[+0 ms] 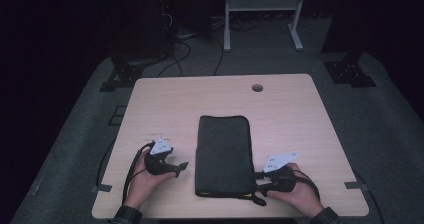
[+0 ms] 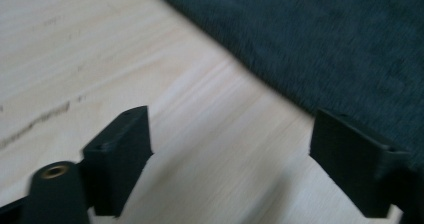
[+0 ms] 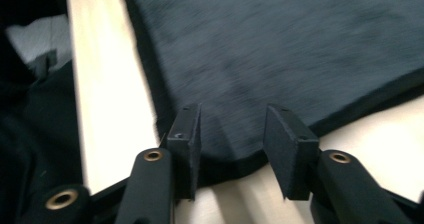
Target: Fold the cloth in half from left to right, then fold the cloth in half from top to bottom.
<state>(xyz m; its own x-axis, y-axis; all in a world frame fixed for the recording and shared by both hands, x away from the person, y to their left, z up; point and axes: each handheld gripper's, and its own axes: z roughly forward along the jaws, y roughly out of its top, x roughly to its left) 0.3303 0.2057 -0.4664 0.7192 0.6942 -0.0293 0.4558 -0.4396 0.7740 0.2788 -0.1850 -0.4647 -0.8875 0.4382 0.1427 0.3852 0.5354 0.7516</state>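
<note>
On the pale wooden table (image 1: 290, 109) in a dark room, the folded dark grey cloth (image 1: 223, 154) lies centred between the open, empty left gripper (image 1: 181, 167) and right gripper (image 1: 258, 175), whose parted jaws straddle its near corner and should probably close squarely.

Dim room – grey floor (image 1: 75, 134), white frame (image 1: 262, 4)

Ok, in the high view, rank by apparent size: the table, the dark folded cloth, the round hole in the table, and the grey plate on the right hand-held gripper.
Largest to smallest:
1. table
2. dark folded cloth
3. grey plate on the right hand-held gripper
4. round hole. It lies farther from the camera than the plate, but is still clearly smaller.
</note>
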